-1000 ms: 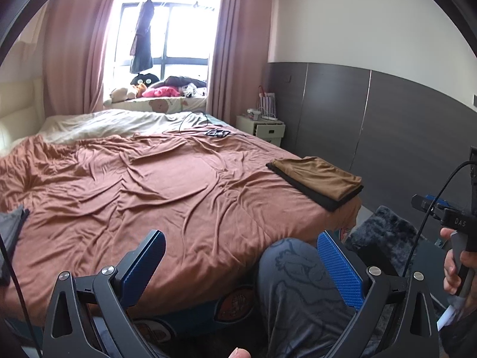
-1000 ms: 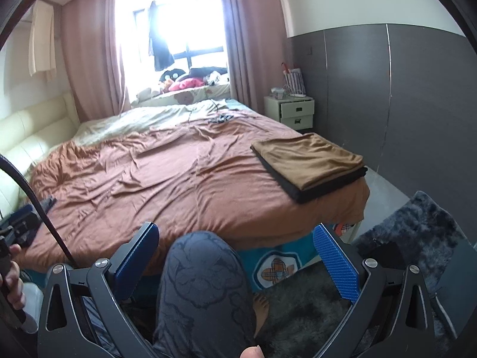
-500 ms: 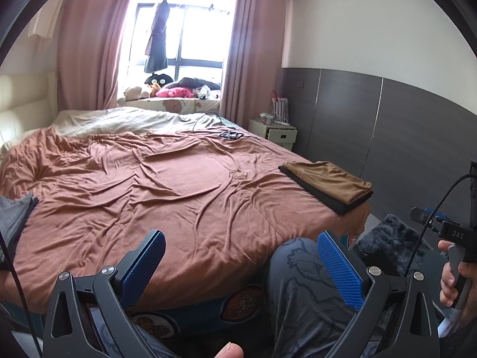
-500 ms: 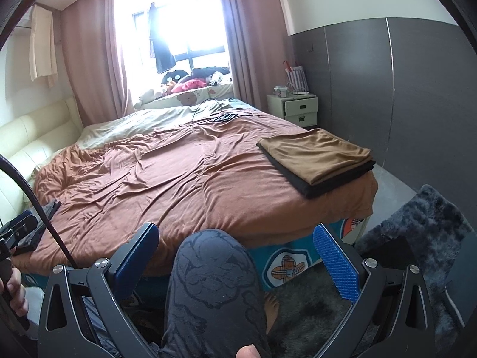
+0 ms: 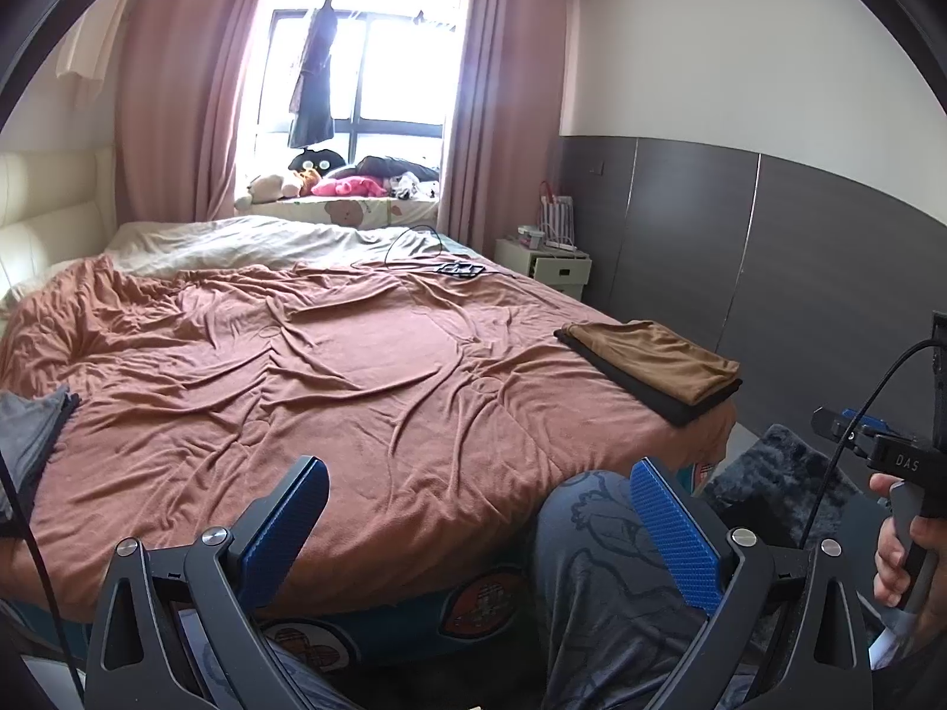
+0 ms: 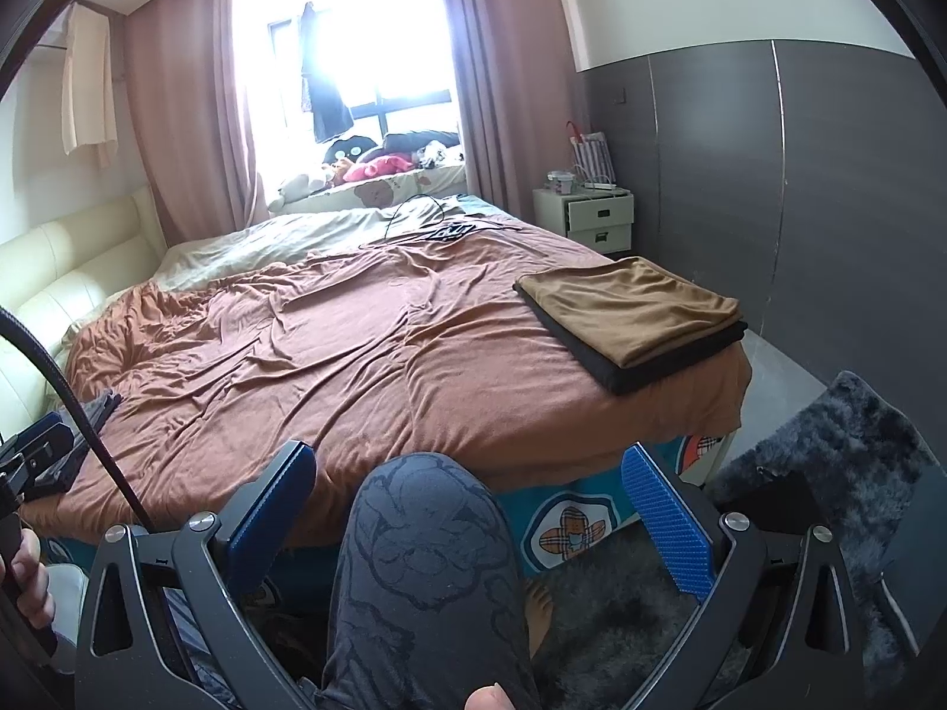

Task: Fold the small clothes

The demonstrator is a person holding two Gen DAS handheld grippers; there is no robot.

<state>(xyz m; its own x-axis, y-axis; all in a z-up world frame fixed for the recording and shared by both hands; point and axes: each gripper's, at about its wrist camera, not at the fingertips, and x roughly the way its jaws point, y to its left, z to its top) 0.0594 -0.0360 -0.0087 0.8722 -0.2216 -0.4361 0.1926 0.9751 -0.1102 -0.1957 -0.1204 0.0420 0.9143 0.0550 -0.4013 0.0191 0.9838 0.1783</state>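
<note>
Left hand-held gripper (image 5: pixel 473 538): released, blue-padded fingers (image 5: pixel 675 538) spread wide, nothing between them; held low at the foot of the bed.

Right hand-held gripper (image 6: pixel 467 523): likewise released and empty, fingers (image 6: pixel 663 526) wide apart, held low at the foot of the bed. In the left wrist view its body appears far to the right, gripped by a hand (image 5: pixel 905 550).

Bed (image 5: pixel 308 367): directly ahead of both grippers, covered by a rumpled rust-brown sheet; a pale blanket (image 5: pixel 237 245) lies at the far end, beyond the sheet.

Folded clothes, stack (image 6: pixel 633 313): a tan piece lying flat on a black piece, squared up, on the bed's near right corner; ahead and to the right of both grippers, well apart from either.

Grey garment (image 5: pixel 29 438): at the bed's left edge, ahead and far left of the left gripper, partly cut off by the frame; its fold state cannot be told.

Black cable and small dark item (image 5: pixel 458 267): on the sheet, far ahead toward the window.

Knee (image 6: pixel 426 532): in dark patterned trousers, between the right gripper's fingers and below them; in the left wrist view it sits just inside the right finger.

Dark shaggy rug (image 6: pixel 828 461): on the floor, to the right of the right gripper.

Nightstand (image 6: pixel 598 216): white, far ahead on the right, beside the bed.

Window (image 5: pixel 379 83): far ahead, pink curtains either side, a dark garment hanging in front, soft toys (image 5: pixel 319 180) on the ledge.
</note>
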